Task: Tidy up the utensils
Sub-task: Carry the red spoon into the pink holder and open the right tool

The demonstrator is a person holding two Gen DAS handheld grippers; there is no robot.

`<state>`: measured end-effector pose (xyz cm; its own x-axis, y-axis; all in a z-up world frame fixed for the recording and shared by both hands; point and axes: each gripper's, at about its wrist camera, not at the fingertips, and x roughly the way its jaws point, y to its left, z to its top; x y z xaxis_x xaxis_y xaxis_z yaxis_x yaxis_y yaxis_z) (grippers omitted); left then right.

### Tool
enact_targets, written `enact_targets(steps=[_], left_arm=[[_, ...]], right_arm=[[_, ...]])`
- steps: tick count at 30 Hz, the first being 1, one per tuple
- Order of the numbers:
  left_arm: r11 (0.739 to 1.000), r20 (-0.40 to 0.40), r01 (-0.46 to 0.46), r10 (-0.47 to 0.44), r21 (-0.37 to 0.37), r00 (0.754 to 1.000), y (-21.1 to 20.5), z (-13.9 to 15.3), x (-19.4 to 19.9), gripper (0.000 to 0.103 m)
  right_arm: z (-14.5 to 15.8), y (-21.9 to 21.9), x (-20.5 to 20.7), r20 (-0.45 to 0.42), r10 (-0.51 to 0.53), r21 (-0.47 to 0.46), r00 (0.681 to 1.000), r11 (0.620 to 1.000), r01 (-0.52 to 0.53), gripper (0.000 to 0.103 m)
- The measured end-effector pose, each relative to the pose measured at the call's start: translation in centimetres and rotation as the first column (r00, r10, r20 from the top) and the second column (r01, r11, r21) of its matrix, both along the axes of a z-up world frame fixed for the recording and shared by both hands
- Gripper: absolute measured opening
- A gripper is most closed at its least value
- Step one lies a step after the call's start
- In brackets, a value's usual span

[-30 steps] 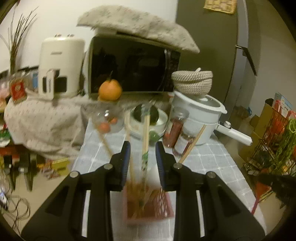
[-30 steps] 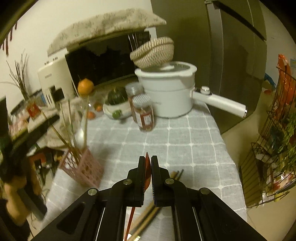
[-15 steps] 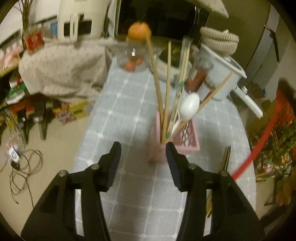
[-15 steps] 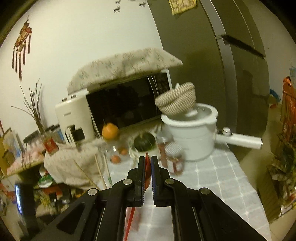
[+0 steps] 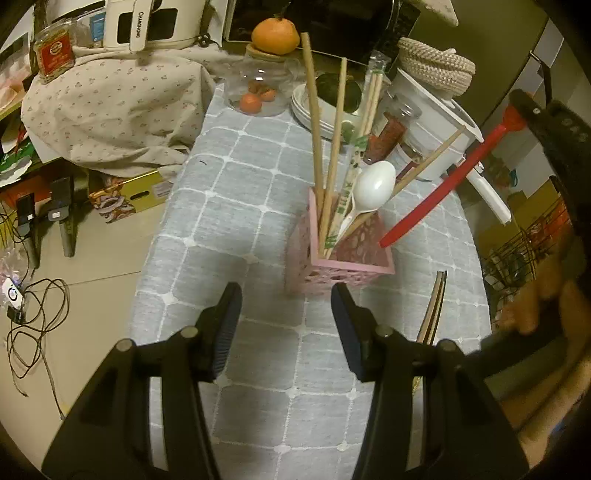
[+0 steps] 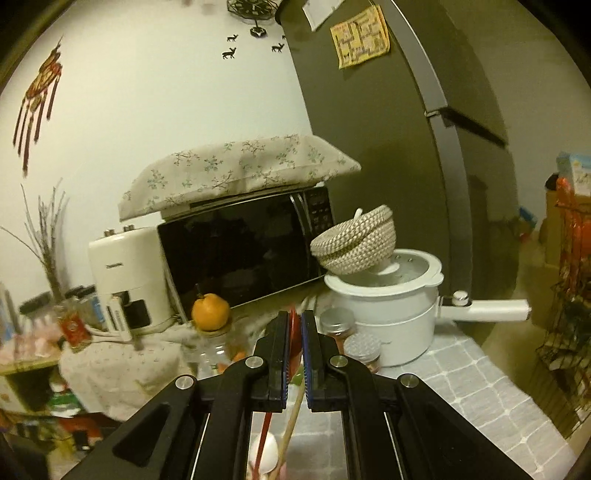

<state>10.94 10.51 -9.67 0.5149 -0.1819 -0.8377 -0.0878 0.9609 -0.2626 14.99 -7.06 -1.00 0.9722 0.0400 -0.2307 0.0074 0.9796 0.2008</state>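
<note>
A pink perforated utensil holder (image 5: 345, 254) stands on the grey checked tablecloth (image 5: 236, 206). It holds several wooden chopsticks (image 5: 314, 122) and a white plastic spoon (image 5: 371, 186). My left gripper (image 5: 286, 325) is open and empty, just in front of the holder. My right gripper (image 6: 294, 328) is shut on a red spoon (image 5: 441, 190) and holds it slanted, handle tip down just above the holder's right side. A pair of dark chopsticks (image 5: 434, 306) lies on the cloth to the right of the holder.
Behind the holder stand a glass jar (image 5: 264, 86) with an orange (image 5: 275, 35) on top, stacked plates (image 5: 314, 110), spice jars (image 5: 391, 129) and a white pot (image 6: 395, 295) with a woven basket (image 6: 354, 240). A microwave (image 6: 240, 251) is at the back. The table edge drops off left.
My left gripper pulled back from the holder and opened wider. My right gripper lifted the red spoon off the table and carried it over the holder's right side.
</note>
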Motion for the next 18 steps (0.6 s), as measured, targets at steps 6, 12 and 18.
enact_targets(steps=[6, 12, 18], left_arm=[[1.0, -0.006, -0.011, 0.011, -0.012, 1.0, 0.9, -0.1, -0.1, 0.052], [0.999, -0.001, -0.02, 0.02, -0.028, 1.0, 1.2, 0.1, -0.2, 0.052], [1.0, 0.006, -0.009, 0.009, -0.024, 1.0, 0.8, 0.1, -0.4, 0.052]], right_arm=[[-1.4, 1.1, 0.3, -0.012, -0.039, -0.04, 0.999, 0.998, 0.039, 0.007], [-2.7, 1.2, 0.5, -0.077, 0.008, -0.011, 0.997, 1.0, -0.008, 0.007], [-2.6, 1.1, -0.4, -0.1, 0.084, 0.006, 0.991, 0.996, -0.084, 0.03]])
